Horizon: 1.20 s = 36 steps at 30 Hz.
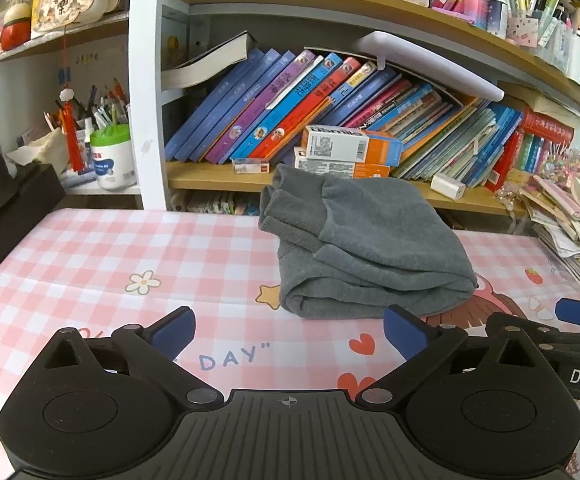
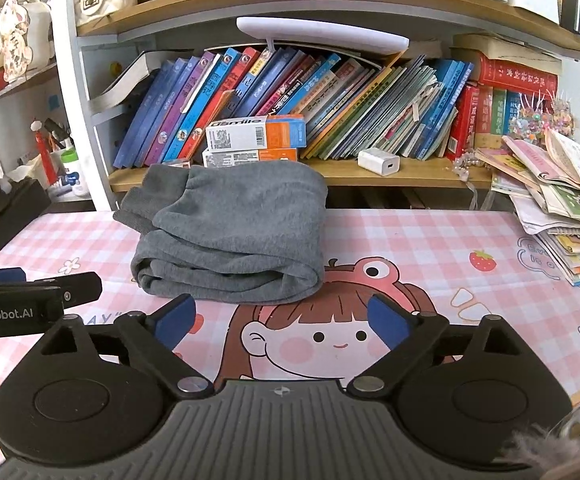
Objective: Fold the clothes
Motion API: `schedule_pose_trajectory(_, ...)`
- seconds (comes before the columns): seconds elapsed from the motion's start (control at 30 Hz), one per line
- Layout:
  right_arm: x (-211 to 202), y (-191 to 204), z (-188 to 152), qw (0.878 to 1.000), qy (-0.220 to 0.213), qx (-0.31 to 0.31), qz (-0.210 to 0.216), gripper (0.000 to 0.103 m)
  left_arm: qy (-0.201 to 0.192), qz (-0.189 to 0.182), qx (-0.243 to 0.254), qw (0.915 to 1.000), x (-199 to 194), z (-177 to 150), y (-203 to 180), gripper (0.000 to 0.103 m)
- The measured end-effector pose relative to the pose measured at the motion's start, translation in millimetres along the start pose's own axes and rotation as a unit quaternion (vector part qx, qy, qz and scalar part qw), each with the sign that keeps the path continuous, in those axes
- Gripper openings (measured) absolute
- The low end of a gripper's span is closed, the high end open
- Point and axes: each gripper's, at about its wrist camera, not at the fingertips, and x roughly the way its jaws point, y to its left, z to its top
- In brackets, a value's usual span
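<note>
A grey garment (image 1: 366,248) lies folded in a thick bundle on the pink checked tablecloth (image 1: 102,256), its ribbed cuffs at the far left end. In the right wrist view the same garment (image 2: 234,236) sits left of centre, near the shelf. My left gripper (image 1: 290,328) stands open just short of the bundle's near edge, with nothing between its blue pads. My right gripper (image 2: 282,320) is open too, over the cartoon girl print, its pads apart from the cloth. Each gripper shows at the edge of the other's view.
A bookshelf (image 2: 370,176) with leaning books and boxes runs behind the table. A pile of magazines and papers (image 2: 562,216) sits at the table's right end. A dark box (image 1: 14,208) stands at the left edge.
</note>
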Motion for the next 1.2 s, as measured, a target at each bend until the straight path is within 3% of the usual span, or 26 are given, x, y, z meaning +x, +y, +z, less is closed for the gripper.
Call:
schedule_pose_trajectory(0.6,-0.3,6.5,-10.9,1.0,0.015,-0.005,-0.003,0.099,0.02,0.006,-0.008,0.9997,1.7,-10.1,4.6,0.103)
schedule_pose_trajectory(1.2,-0.8,4.3,-14.2,1.0,0.02,-0.003,-0.006,0.099,0.016,0.004,-0.006,0.9998,-0.3,-11.5,3.9,0.103)
